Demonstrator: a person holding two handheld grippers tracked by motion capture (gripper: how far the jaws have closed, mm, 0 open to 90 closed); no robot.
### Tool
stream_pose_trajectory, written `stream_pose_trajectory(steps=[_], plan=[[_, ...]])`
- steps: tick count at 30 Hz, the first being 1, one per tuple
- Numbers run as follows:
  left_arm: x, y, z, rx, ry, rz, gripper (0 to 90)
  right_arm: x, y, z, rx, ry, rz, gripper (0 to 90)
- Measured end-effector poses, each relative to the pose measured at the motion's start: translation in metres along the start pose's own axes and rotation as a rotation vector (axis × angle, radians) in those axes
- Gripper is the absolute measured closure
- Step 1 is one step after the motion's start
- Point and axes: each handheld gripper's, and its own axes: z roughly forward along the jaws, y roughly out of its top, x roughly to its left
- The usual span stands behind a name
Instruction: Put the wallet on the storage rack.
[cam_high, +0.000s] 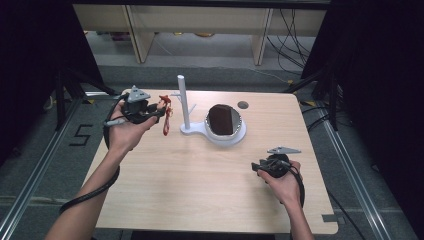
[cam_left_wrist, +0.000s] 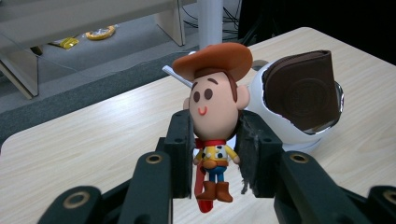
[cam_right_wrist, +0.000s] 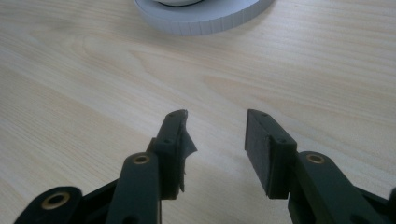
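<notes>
The left claw (cam_left_wrist: 215, 154) is clenched on the cowboy figurine (cam_left_wrist: 215, 121), gripped upright at its head and raised above the desk (cam_high: 200, 180). The right claw (cam_right_wrist: 215, 140) is released with nothing between its jaws, low over the desk and well apart from the figurine.

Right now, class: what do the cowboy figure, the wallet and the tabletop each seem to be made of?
Cowboy figure: probably moulded plastic or vinyl; smooth, matte, flat painted colours.
Wallet: likely leather or an imitation; dark brown, faint grain, stitched edge, embossed round mark.
Tabletop: pale wood or wood-look laminate; the light streaked grain leaves it open.
</notes>
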Motion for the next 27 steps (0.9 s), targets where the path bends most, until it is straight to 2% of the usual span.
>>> stream_pose_trajectory(steps=[2, 3, 4, 6, 7, 9, 12, 13, 14, 15, 18, 20, 22, 26, 27], plan=[[0.0013, 0.0009, 0.0008, -0.003, 0.001, -0.006, 66.8, -0.0006, -0.0013, 0.0, 0.0, -0.004, -0.006, 59.3], [0.003, 0.0017, 0.0002, 0.011, 0.005, 0.01, 66.8, -0.0006, -0.0019, 0.0007, -0.003, 0.002, 0.001, 59.2], [0.0024, 0.002, 0.0014, -0.001, 0.005, -0.006, 66.8, -0.0005, -0.0022, 0.0008, -0.004, 0.002, 0.002, 59.2], [0.0032, 0.0031, 0.0018, -0.001, 0.012, -0.009, 66.7, -0.0004, -0.0028, 0.0011, -0.005, 0.003, 0.007, 59.2], [0.0049, 0.0037, 0.0013, 0.01, 0.01, 0.005, 66.8, -0.0005, -0.003, 0.0012, -0.006, 0.003, 0.008, 59.1], [0.0047, 0.0044, 0.003, -0.006, 0.012, -0.014, 66.8, -0.0008, -0.0031, 0.0007, -0.006, 0.006, 0.011, 59.1], [0.0064, 0.006, 0.0036, 0.004, 0.023, -0.012, 66.8, -0.0007, -0.0029, -0.0002, -0.002, -0.002, 0.021, 59.0], [0.0065, 0.0063, 0.0043, 0.001, 0.026, -0.015, 66.8, 0.0008, -0.0032, -0.0005, 0.002, 0.0, 0.037, 59.0], [0.008, 0.0065, 0.0041, 0.013, 0.021, -0.004, 66.8, 0.0003, -0.0034, -0.0007, -0.003, 0.002, 0.031, 59.0], [0.0073, 0.0067, 0.0051, 0.003, 0.023, -0.02, 66.8, 0.001, -0.0037, -0.0018, 0.015, -0.009, 0.046, 59.0], [0.0079, 0.0075, 0.006, -0.007, 0.03, -0.026, 66.8, 0.0009, -0.0044, -0.0013, 0.007, -0.003, 0.051, 58.9], [0.0088, 0.0077, 0.0067, -0.017, 0.03, -0.02, 66.8, -0.002, -0.0047, -0.0002, -0.004, -0.001, 0.014, 58.9], [0.0094, 0.0083, 0.0065, -0.009, 0.035, -0.009, 66.8, -0.0002, -0.0053, -0.0009, 0.007, -0.002, 0.047, 58.9], [0.0083, 0.0091, 0.0086, -0.033, 0.033, -0.021, 66.8, -0.0012, -0.0051, -0.0005, -0.002, -0.001, 0.029, 58.8], [0.0083, 0.0096, 0.0084, -0.033, 0.036, -0.017, 66.8, -0.0006, -0.0051, -0.0005, 0.001, -0.001, 0.038, 58.8]])
